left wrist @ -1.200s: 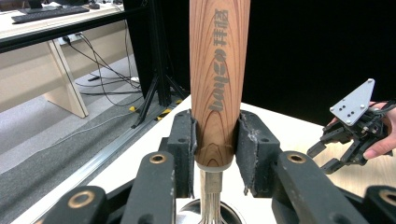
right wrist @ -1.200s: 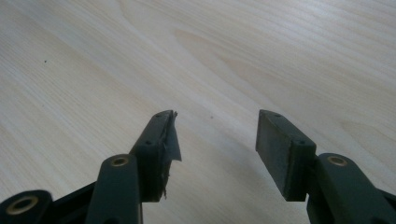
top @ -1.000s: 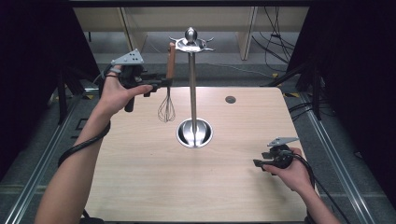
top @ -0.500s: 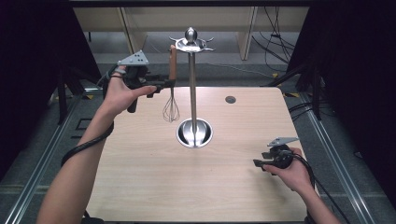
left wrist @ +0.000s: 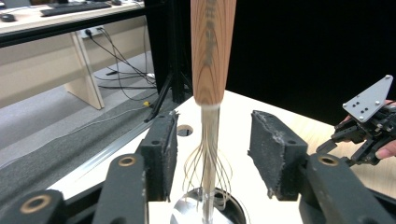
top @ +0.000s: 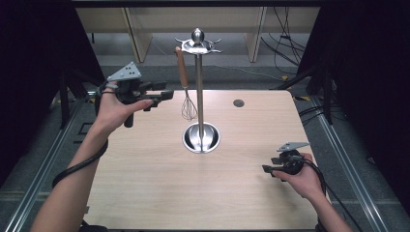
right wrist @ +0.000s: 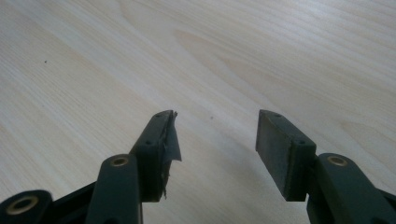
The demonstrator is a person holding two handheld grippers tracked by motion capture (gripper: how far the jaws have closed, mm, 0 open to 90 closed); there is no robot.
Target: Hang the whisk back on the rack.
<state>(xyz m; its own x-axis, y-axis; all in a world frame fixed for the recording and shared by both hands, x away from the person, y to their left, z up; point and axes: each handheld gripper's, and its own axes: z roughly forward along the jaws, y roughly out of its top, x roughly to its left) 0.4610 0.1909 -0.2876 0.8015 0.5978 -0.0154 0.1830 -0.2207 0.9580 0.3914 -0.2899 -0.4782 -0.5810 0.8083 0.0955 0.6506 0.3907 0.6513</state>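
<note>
The left hand-held gripper (top: 164,95) has let go of the whisk (top: 186,92), now hanging from the stand (top: 198,87); its jaws gape empty. The right hand-held gripper (top: 267,169) idles open.

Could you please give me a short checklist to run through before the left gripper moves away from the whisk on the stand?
1. Left gripper open, both pads apart from the whisk: ok.
2. Whisk hangs upright from the stand's top ring: ok.
3. Handle seated on its hook: cannot tell.
4. Stand base flat on the table: ok.
5. Right gripper open, low over the table, well apart from the stand: ok.
</note>
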